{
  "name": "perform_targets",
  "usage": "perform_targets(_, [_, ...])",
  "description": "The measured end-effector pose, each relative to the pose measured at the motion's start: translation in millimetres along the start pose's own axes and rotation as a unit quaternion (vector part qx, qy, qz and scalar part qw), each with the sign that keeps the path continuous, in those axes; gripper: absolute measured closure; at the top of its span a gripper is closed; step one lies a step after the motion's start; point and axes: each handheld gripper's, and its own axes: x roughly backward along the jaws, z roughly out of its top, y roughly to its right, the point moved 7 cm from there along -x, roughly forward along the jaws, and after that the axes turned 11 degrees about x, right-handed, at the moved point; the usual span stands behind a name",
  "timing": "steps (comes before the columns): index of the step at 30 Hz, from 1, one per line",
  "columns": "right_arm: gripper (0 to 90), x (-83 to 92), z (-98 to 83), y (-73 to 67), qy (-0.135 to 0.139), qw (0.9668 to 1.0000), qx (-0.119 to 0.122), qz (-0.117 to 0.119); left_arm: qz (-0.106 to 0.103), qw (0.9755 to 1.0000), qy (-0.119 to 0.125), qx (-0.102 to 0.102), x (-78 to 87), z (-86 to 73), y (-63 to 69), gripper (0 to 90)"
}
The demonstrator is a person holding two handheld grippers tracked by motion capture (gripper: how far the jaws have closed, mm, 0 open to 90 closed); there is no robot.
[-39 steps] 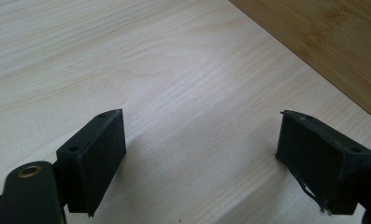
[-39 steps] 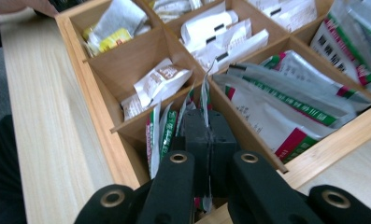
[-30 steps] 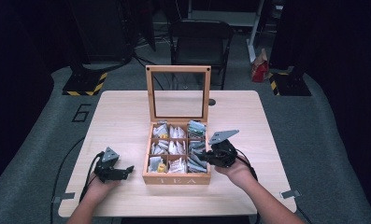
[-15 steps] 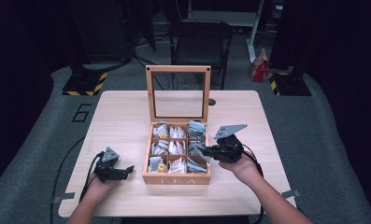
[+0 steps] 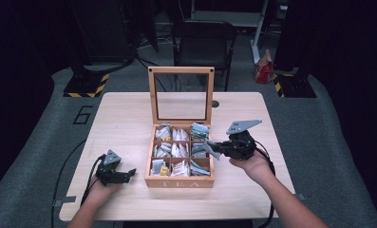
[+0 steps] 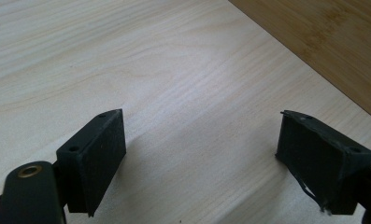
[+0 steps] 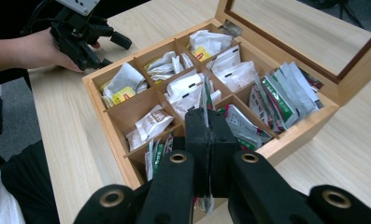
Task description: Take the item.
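While pinched: sachet (image 7: 205,100) within right tool (image 7: 210,140)

Bright overhead light on the pale table (image 5: 129,118), dark surroundings, soft shadows, slight overall blur.

Black two-jawed left tongs (image 6: 199,161) rising from the bottom edge, jaws spread wide apart, nothing between them. Beneath and ahead of the tongs, pale light-grained wooden table (image 6: 127,60), bare across the gap. Beyond the right-hand jaw, toward the upper right corner, darker honey-brown flat wooden box side (image 6: 323,42), standing apart from both jaws.
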Motion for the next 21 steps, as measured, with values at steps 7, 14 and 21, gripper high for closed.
perform_targets(7, [89.4,6.4,-2.1,6.4,0.0,0.9999,-0.001,-0.01,-0.001,1.0,0.0,0.001,-0.1,0.0,0.1,15.1])
perform_targets(14, [89.2,13.0,-5.9,14.7,0.001,0.9997,-0.009,-0.024,-0.001,1.0,0.0,0.0,-0.1,0.0,0.1,15.1])
perform_targets(21, [89.1,22.1,-13.8,26.7,-0.003,0.9989,-0.019,-0.042,0.0,1.0,0.0,-0.003,0.0,0.2,-0.4,15.1])
